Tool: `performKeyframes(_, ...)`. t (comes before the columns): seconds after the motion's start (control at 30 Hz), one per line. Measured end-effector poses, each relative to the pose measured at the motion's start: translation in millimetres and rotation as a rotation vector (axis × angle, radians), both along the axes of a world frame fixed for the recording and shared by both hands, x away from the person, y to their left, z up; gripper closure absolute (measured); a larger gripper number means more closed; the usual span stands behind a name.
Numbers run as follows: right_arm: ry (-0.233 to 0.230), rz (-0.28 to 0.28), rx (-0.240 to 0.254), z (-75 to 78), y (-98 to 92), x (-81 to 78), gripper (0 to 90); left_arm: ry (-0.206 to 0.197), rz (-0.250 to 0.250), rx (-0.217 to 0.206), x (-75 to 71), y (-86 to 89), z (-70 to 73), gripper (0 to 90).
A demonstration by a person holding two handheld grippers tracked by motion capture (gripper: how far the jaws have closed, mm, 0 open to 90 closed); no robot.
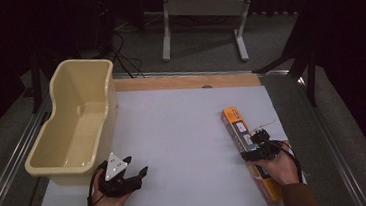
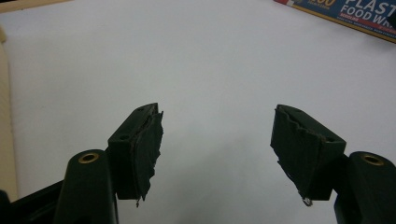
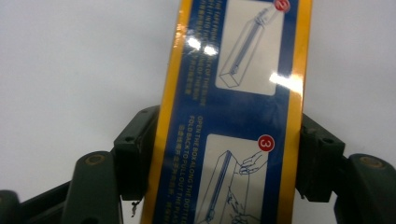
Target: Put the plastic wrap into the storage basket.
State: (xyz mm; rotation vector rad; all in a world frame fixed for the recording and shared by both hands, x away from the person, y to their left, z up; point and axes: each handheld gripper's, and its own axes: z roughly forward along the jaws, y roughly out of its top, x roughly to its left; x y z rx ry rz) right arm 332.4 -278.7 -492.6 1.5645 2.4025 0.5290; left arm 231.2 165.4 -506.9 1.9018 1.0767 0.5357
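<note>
Box [image 3: 233,116] lies between right tongs [image 3: 224,158], touching.

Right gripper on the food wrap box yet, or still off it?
Touching. In the right gripper view the food wrap box runs between the right gripper, and both pads sit flush against its yellow edges with no gap visible.

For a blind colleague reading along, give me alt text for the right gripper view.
A long blue and yellow food wrap box lies on the white table between the two black jaws of the right gripper, which flank its sides. Printed opening instructions with numbered drawings face the camera.
</note>
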Motion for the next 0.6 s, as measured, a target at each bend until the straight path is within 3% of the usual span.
performKeyframes(0.1,0.054,-0.060,0.030,-0.2,0.2,6.4,33.8,0.000,-0.002,-0.001,0.0,-0.2,-0.1,33.2)
performKeyframes(0.17,0.098,-0.077,0.023,-1.2,1.7,12.3,33.5,0.001,-0.002,-0.001,0.2,-0.3,-0.3,33.2)
performKeyframes(0.4,0.241,-0.098,-0.051,-0.5,9.9,31.6,36.2,0.004,-0.005,-0.002,0.5,-0.1,-0.3,33.4)
performKeyframes(0.6,0.301,-0.085,-0.105,2.8,15.0,38.9,39.0,0.003,-0.004,-0.005,0.5,0.3,-0.2,33.4)
